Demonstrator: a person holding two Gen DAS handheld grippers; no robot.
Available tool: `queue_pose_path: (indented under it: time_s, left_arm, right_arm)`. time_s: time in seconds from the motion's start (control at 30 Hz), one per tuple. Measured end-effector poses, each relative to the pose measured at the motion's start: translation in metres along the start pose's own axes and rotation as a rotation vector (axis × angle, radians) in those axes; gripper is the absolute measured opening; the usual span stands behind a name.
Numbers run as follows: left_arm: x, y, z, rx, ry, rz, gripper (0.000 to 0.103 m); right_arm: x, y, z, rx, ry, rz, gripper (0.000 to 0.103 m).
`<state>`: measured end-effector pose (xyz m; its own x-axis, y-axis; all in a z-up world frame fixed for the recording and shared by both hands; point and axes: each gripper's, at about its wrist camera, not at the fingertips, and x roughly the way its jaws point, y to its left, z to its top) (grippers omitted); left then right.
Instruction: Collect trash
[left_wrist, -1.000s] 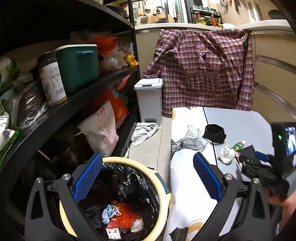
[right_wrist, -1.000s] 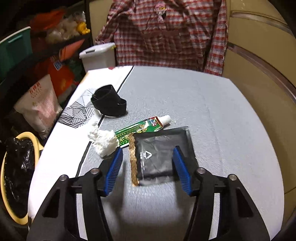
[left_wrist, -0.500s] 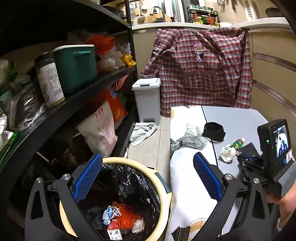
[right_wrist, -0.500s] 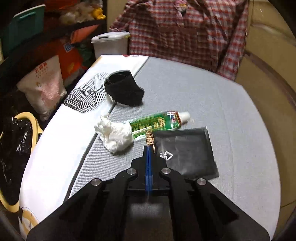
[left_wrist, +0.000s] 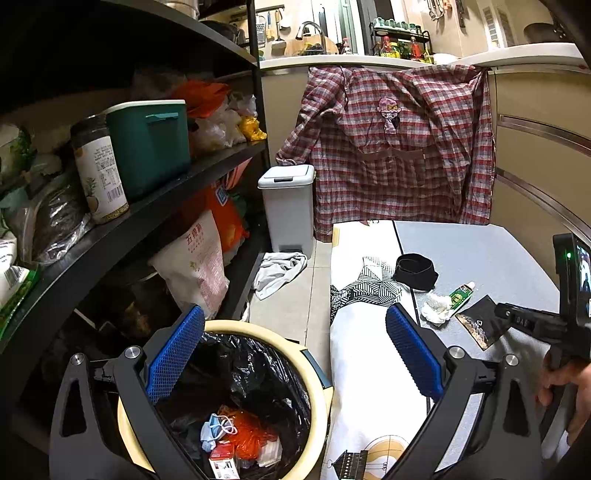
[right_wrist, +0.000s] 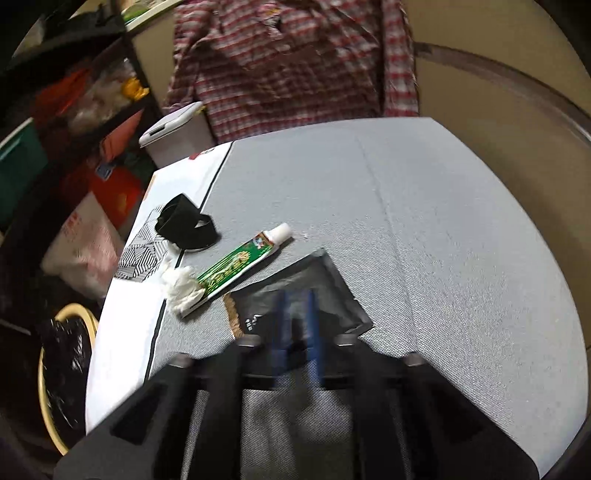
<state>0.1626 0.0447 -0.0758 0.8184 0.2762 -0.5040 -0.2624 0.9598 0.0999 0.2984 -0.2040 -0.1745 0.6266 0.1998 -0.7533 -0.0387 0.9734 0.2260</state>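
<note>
Reopening after snapping shut, the right gripper (right_wrist: 295, 325) hovers empty over one black pouch (right_wrist: 325, 284); one green tube (right_wrist: 240, 262) and one tissue wad (right_wrist: 181, 288) lie beside it. Left gripper (left_wrist: 295, 354) gapes empty above the trash bin (left_wrist: 317, 391).

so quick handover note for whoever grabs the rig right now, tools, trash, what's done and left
Left tool: open, empty, over the yellow-rimmed bin.
Right tool: jaws opening, low over the black pouch; too blurred to tell whether it touches.
On the grey table: pouch, green tube, white tissue wad, black band.
Done: some trash already in the bin.
Left: pouch, tube and wad, probably; the band may not be trash.
</note>
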Motion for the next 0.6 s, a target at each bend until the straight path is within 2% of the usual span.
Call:
queue_pose_path:
  time_s: [0.03,0.2,0.27,0.33,0.37,0.47,0.57,0.6]
  left_arm:
    - [0.0,0.001,-0.001,0.003,-0.001,0.003,0.095]
    - [0.005,0.007,-0.001,-0.013,0.015,0.014,0.095]
    - [0.008,0.008,-0.002,-0.02,0.02,0.016,0.095]
    - [0.009,0.008,-0.002,-0.02,0.022,0.017,0.095]
    - [0.009,0.008,-0.002,-0.019,0.023,0.017,0.095]
    - [0.01,0.005,-0.004,-0.013,0.024,0.013,0.095]
    - [0.008,0.002,-0.004,-0.003,0.019,0.009,0.095]
    - [0.007,0.001,-0.003,-0.001,0.018,0.008,0.095]
  right_arm:
    - [0.001,0.0,0.0,0.009,-0.006,-0.007,0.051]
    - [0.016,0.006,0.001,-0.008,0.016,-0.023,0.058]
    - [0.022,0.005,-0.002,-0.02,0.035,-0.043,0.064]
    - [0.026,0.007,-0.006,-0.066,0.025,-0.073,0.078]
    - [0.027,0.008,-0.007,-0.085,0.034,-0.064,0.082]
    - [0.028,0.015,-0.01,-0.136,0.046,-0.07,0.08]
    - [0.023,0.017,-0.009,-0.155,0.013,-0.032,0.037]
    - [0.022,0.017,-0.009,-0.158,0.009,-0.016,0.0]
